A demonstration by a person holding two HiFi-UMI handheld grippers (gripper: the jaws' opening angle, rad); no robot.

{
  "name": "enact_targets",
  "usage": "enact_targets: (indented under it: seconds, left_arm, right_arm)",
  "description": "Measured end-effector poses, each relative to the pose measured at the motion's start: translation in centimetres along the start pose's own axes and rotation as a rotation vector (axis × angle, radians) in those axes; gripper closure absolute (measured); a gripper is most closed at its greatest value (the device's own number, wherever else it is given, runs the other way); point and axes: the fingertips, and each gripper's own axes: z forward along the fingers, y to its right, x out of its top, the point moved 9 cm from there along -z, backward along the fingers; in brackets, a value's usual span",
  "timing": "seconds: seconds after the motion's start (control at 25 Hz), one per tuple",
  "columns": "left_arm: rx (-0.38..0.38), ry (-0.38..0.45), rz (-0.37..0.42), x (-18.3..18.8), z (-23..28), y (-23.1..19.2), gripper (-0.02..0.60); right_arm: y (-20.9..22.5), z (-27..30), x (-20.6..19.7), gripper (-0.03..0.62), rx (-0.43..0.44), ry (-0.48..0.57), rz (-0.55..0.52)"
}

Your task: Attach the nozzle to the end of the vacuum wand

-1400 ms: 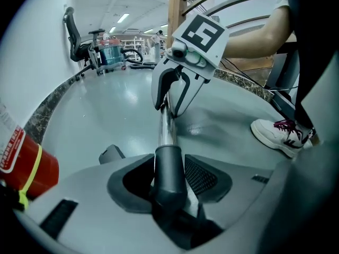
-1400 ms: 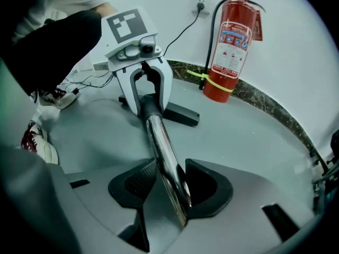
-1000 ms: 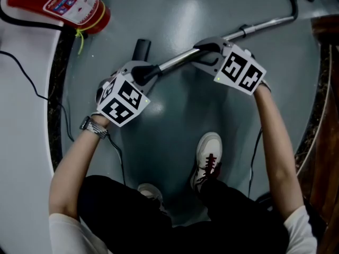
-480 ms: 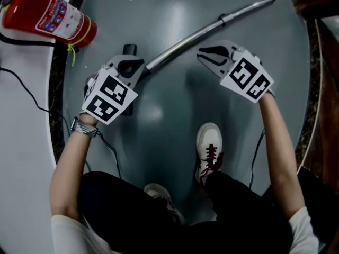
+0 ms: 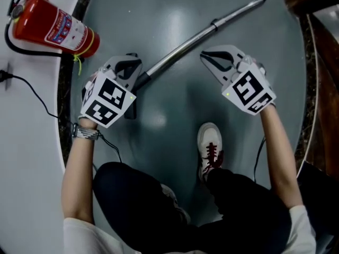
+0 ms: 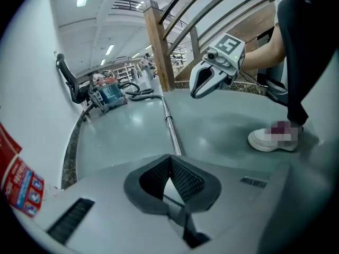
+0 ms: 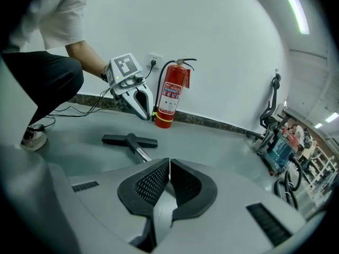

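Observation:
The black T-shaped nozzle (image 7: pixel 130 139) lies on the grey floor, joined to the end of the metal wand (image 7: pixel 140 153). In the head view the wand (image 5: pixel 201 33) runs up to the right, and the left gripper (image 5: pixel 130 65) hides most of the nozzle (image 5: pixel 131 109). The left gripper (image 6: pixel 170 157) hangs above the nozzle end, shut and empty. To the right of the wand, the right gripper (image 5: pixel 204 56) is raised off it. Its jaws (image 7: pixel 169 163) have just been closing, with nothing between them. Each gripper shows in the other's view: the right gripper (image 6: pixel 195 91) and the left gripper (image 7: pixel 144 112).
A red fire extinguisher (image 5: pixel 53 28) stands by the white wall at the upper left, with a black cable (image 5: pixel 32 89) along the floor. The person's shoe (image 5: pixel 209 152) is below the wand. A wooden stair post (image 6: pixel 159 52) and the vacuum body (image 6: pixel 108 94) stand farther off.
Both grippers have let go of the wand, risen off it and shut empty. The right one has moved away to the wand's right. The wand and nozzle lie on the floor.

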Motion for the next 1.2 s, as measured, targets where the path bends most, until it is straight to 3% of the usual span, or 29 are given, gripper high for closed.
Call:
enact_targets:
  seconds: [0.48, 0.8, 1.2]
  left_arm:
    - [0.048, 0.038, 0.075, 9.2, -7.8, -2.6, 0.58]
    - [0.085, 0.086, 0.035, 16.8, -14.9, -4.6, 0.58]
    - [0.156, 0.093, -0.109, 25.5, -26.3, -7.1, 0.58]
  right_arm:
    - [5.8, -8.5, 9.6, 0.563, -0.085, 0.108, -0.018]
    - [9.9, -14.7, 16.7, 0.563, -0.106, 0.133, -0.015]
    - [13.6, -23.5, 26.4, 0.566, -0.1, 0.151, 0.058]
